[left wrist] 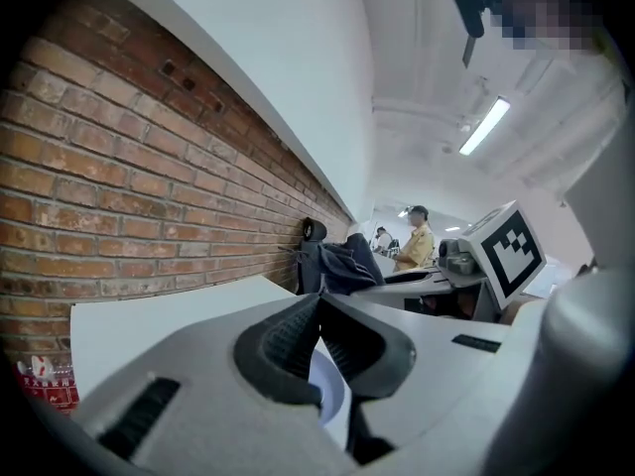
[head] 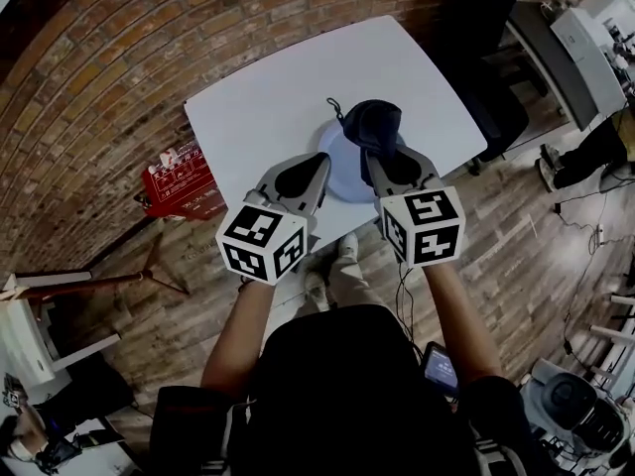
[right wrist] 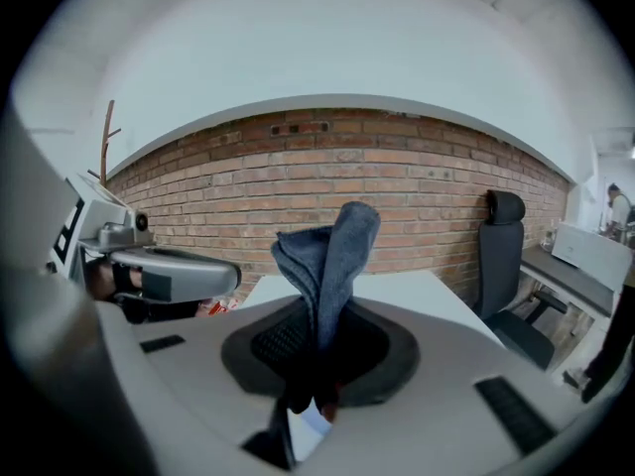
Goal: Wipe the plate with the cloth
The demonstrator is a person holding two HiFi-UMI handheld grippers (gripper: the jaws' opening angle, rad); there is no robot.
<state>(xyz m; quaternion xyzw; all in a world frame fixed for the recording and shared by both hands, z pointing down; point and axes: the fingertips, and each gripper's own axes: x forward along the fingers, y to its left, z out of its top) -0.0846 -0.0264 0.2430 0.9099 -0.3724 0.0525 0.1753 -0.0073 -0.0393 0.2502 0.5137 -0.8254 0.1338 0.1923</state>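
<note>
The right gripper point(right wrist: 319, 310) pinches the dark blue cloth point(right wrist: 332, 256), bunched above the pale blue plate point(head: 345, 174) on the white tabletop point(head: 278, 87). The left gripper point(left wrist: 319, 300), pressed together, sits at the plate's left edge. Wiping looks barely begun.

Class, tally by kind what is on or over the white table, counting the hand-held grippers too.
plate: 1
cloth: 1
grippers: 2, left gripper and right gripper
Total: 4
</note>
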